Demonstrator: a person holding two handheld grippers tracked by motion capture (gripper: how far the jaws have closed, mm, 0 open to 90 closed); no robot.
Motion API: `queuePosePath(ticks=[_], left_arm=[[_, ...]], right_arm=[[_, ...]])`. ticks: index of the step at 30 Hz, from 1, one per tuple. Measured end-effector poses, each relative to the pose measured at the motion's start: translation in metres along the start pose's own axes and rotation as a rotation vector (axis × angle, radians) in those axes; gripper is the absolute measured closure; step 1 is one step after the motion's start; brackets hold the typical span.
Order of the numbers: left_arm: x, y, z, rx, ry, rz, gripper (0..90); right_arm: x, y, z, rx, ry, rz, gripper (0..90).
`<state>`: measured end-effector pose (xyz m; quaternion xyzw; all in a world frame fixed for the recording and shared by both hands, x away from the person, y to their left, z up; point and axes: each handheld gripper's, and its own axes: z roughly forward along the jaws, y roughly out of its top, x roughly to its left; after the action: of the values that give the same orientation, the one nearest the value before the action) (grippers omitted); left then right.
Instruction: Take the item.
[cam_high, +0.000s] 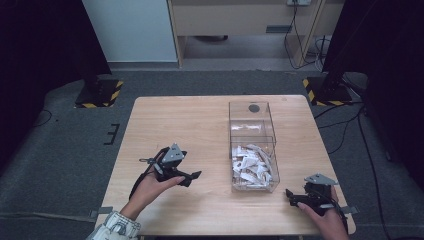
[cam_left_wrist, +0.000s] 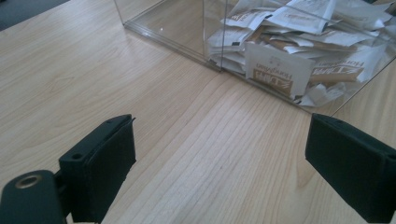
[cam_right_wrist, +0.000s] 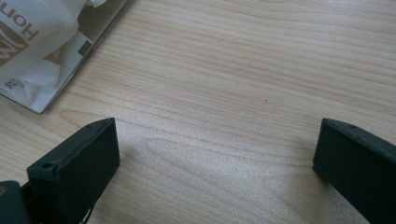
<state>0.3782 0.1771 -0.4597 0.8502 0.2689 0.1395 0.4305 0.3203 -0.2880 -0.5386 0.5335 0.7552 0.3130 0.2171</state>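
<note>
nothing started yet, i reckon: both claws, left (cam_high: 192, 177) & right (cam_high: 292, 196), gape empty; white sachets (cam_high: 251, 167) sit in clear plastic box (cam_high: 252, 116) on wooden counter (cam_high: 175, 120).

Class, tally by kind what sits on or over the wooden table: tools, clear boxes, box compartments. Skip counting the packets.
Tools: 2, the left tool and the right tool
Clear box: 1
Compartments: 2; near one holds packets
Total: 5

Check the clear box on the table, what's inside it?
The near compartment of the clear box holds a heap of white paper packets, some with brown print. The far compartment looks empty. Packets lower in the heap are covered.
</note>
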Motion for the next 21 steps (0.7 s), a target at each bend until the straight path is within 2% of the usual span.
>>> queuePosePath(ticks=[4,9,13,21], left_arm=[[-0.001,0.010,0.002,-0.012,-0.020,0.005,7.7],[-0.002,0.024,0.007,0.003,-0.019,0.037,7.7],[-0.006,0.037,0.008,-0.014,-0.028,0.054,7.7],[-0.014,0.054,0.014,-0.012,-0.048,0.088,7.6]], right_arm=[[0.000,0.000,0.000,0.000,0.000,0.000,0.8],[0.000,0.000,0.000,0.000,0.001,-0.001,0.8],[0.000,0.000,0.000,0.000,0.000,0.000,0.8],[0.000,0.000,0.000,0.000,0.000,0.001,0.9]])
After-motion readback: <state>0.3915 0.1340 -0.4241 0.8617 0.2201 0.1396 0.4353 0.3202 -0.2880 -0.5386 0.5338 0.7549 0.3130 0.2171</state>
